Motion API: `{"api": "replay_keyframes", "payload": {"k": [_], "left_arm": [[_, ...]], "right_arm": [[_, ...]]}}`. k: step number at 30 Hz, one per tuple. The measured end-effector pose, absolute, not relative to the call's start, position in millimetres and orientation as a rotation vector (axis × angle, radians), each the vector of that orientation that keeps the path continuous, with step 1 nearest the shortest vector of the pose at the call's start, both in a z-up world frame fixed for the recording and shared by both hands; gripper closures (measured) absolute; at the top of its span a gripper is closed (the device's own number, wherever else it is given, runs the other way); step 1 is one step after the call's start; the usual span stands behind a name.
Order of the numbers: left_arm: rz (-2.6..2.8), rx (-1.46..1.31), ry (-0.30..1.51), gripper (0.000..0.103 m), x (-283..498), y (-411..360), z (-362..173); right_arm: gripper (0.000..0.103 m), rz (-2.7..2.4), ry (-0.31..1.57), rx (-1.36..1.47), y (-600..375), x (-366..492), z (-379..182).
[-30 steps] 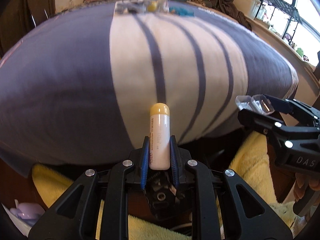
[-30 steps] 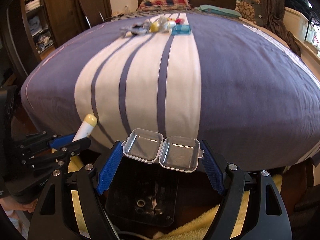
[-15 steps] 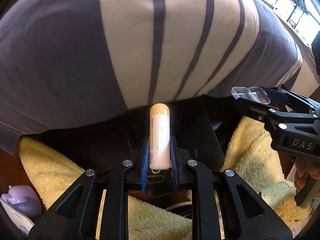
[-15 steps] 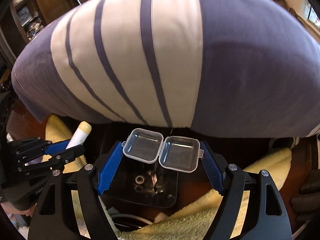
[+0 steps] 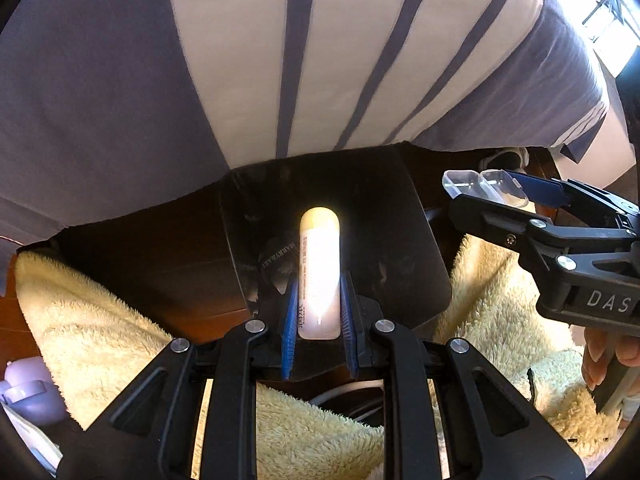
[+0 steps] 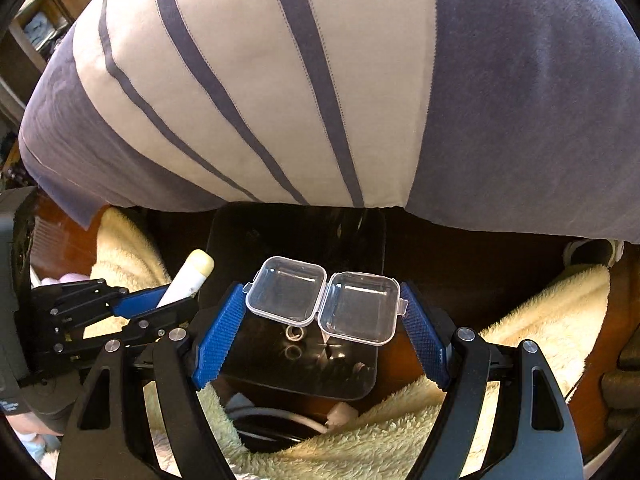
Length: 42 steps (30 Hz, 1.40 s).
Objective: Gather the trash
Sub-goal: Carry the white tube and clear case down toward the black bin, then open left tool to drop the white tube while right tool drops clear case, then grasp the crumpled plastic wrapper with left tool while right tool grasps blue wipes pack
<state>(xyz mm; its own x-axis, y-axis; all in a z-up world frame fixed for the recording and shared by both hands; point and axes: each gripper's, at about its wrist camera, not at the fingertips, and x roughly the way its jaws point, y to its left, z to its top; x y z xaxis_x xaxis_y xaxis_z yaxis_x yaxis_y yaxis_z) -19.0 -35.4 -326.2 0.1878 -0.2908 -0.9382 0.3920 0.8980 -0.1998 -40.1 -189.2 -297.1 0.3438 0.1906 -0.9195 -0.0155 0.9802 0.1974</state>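
Left wrist view: the left tool (image 5: 319,312) is clamped on a white tube with a yellow cap (image 5: 319,276), which is held upright between the blue pads (image 5: 289,320). Below the tube lies a dark bin (image 5: 400,248), at the foot of a bed covered in a purple and cream striped bedspread (image 5: 240,60). A cream fleece blanket (image 5: 88,320) is seen around the bin.

Right wrist view: the right tool (image 6: 323,322) is spread wide and closed on an opened clear plastic case (image 6: 324,300), which is gripped by its outer edges above the bin (image 6: 304,364). The left tool (image 6: 160,304) and its tube (image 6: 188,276) are seen just beside it.
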Motion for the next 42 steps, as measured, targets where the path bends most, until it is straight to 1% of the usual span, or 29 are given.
{"api": "replay_keyframes", "payload": {"k": [4, 7, 13, 14, 15, 16, 18, 21, 24, 30, 35, 42], "left_arm": [[-0.468, 0.097, 1.294, 0.083, -16, -28, -323], [-0.452, 0.100, 1.285, 0.074, -15, -27, -321], [-0.416, 0.098, 1.257, 0.062, -12, -20, -312], [-0.409, 0.094, 1.249, 0.058, -11, -17, -309], [-0.401, 0.092, 1.240, 0.055, -10, -15, -305], [-0.390, 0.093, 1.223, 0.053, -9, -13, -301], [-0.374, 0.102, 1.183, 0.045, -6, -9, -288], [-0.364, 0.093, 1.097, 0.038, 4, 1, -257], [-0.348, 0.090, 1.002, 0.035, 17, 5, -222], [-0.341, 0.104, 0.850, 0.031, 54, 4, -162], [-0.322, 0.114, 0.801, 0.029, 90, -5, -140], [-0.285, 0.080, 0.807, 0.030, 162, -12, -128]], "right_arm": [[0.023, 0.126, 1.212, 0.156, -187, -39, -295], [0.018, 0.116, 1.201, 0.158, -191, -40, -294], [0.017, 0.098, 1.174, 0.176, -198, -41, -286], [0.017, 0.092, 1.165, 0.180, -201, -41, -283], [0.017, 0.082, 1.146, 0.181, -204, -40, -277], [0.017, 0.073, 1.126, 0.178, -207, -39, -270], [0.017, 0.044, 1.061, 0.162, -215, -37, -250], [0.017, -0.001, 0.949, 0.136, -227, -31, -214], [0.017, -0.022, 0.850, 0.120, -234, -20, -179], [0.017, -0.027, 0.742, 0.095, -239, 17, -135], [0.017, -0.014, 0.732, 0.094, -239, 63, -119], [0.017, 0.006, 0.751, 0.105, -230, 128, -111]]}}
